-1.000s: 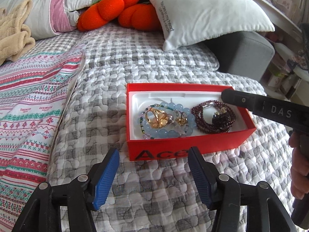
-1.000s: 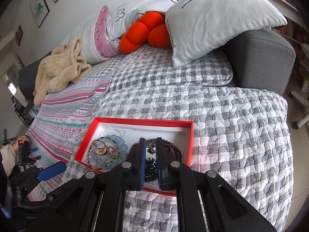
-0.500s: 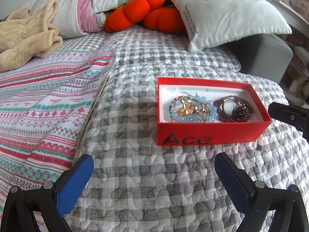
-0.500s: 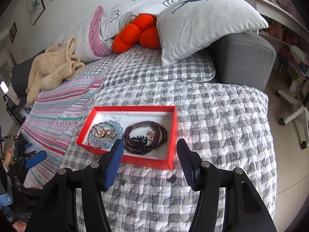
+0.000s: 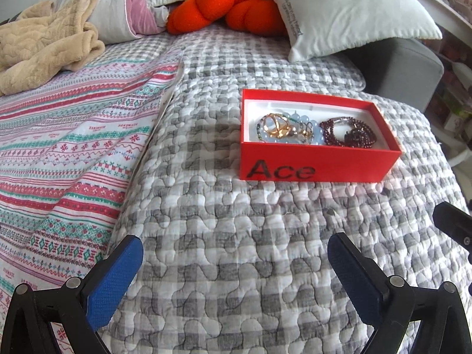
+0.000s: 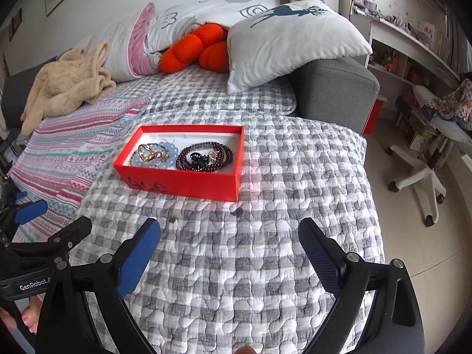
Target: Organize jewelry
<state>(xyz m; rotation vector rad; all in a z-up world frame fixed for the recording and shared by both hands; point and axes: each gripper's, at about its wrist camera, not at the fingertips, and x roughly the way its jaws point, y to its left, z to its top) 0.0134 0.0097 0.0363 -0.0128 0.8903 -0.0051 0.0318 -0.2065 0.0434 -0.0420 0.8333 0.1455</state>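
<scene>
A red "Ace" box (image 5: 318, 168) (image 6: 188, 184) with a white lining sits on the grey checked quilt. Inside lie a pale blue bead bracelet with gold pieces (image 5: 284, 129) (image 6: 156, 155) on the left and a dark red bead bracelet (image 5: 349, 132) (image 6: 205, 156) with a small black clip on the right. My left gripper (image 5: 236, 250) hangs wide open, empty, well short of the box. My right gripper (image 6: 230, 234) is also back from the box, its jaws still opening with nothing between them. Part of the left gripper shows at the left edge of the right wrist view.
A striped blanket (image 5: 67, 135) covers the bed's left side, with a beige fleece (image 6: 67, 85) on it. Pillows (image 6: 289, 41) and an orange plush (image 6: 194, 48) lie at the back. A grey sofa arm (image 6: 333, 88), office chair (image 6: 421, 177) and shelves stand to the right.
Both grippers have pulled back from the box. The right jaws, shut over the dark red bracelet a second ago, have spread wide and left it in the box. The left jaws widened too.
</scene>
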